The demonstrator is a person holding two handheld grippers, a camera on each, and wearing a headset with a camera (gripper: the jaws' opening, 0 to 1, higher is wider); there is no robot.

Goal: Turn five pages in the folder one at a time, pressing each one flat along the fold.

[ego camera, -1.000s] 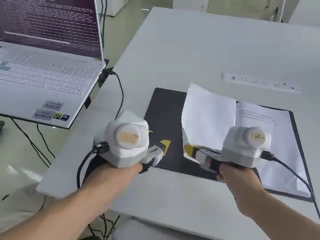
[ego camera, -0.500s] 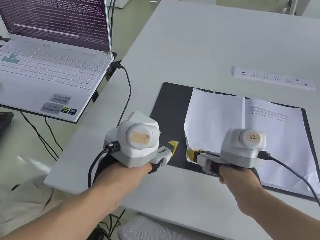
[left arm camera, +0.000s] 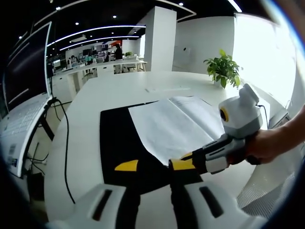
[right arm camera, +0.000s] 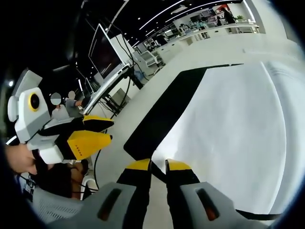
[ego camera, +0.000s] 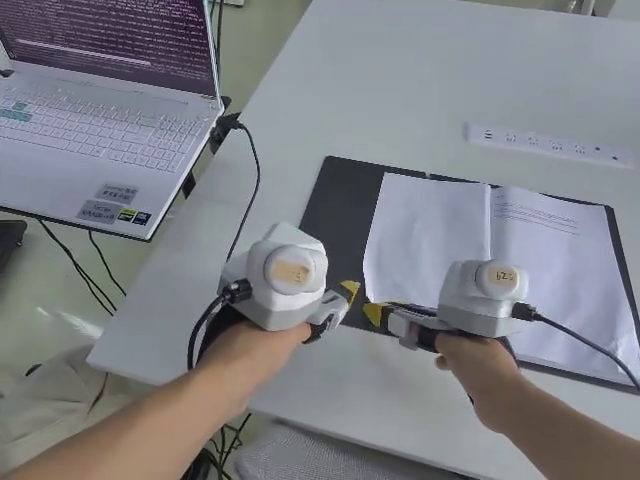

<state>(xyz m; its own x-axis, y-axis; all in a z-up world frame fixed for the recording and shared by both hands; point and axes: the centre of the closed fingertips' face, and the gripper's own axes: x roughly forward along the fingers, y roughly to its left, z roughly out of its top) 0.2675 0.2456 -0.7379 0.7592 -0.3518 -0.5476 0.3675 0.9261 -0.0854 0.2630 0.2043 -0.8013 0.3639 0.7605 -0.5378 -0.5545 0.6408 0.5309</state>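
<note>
Lying open on the white table [ego camera: 400,80], the black folder [ego camera: 335,215] sits just ahead of both grippers in the head view. Its bare left cover shows as a dark strip at 9 o'clock of the paper. The page [ego camera: 425,235] lies nearly flat, with its long edge against the fold. A printed sheet [ego camera: 560,270] lies at 3 o'clock of it on the folder's other half.

The right gripper [ego camera: 376,314] points at the page's near left corner, at 7 o'clock of the sheet. In the right gripper view its yellow-tipped jaws are drawn in to a slim slit, and the paper's corner runs into that slit, so it appears pinched there.

The left gripper [ego camera: 335,308] is at 9 o'clock of the right one, just beside it over the folder's near edge. In the left gripper view its jaws stand moderately apart with nothing between them, over the black cover. The right gripper's tip almost meets the left gripper's jaw on that side.

An open laptop [ego camera: 90,130] is at 10 o'clock of the folder, with a black cable [ego camera: 250,170] trailing over the table edge. A white power strip [ego camera: 550,146] lies at 1 o'clock, well apart from the folder. A potted plant [left arm camera: 224,69] stands beyond the table in the left gripper view.
</note>
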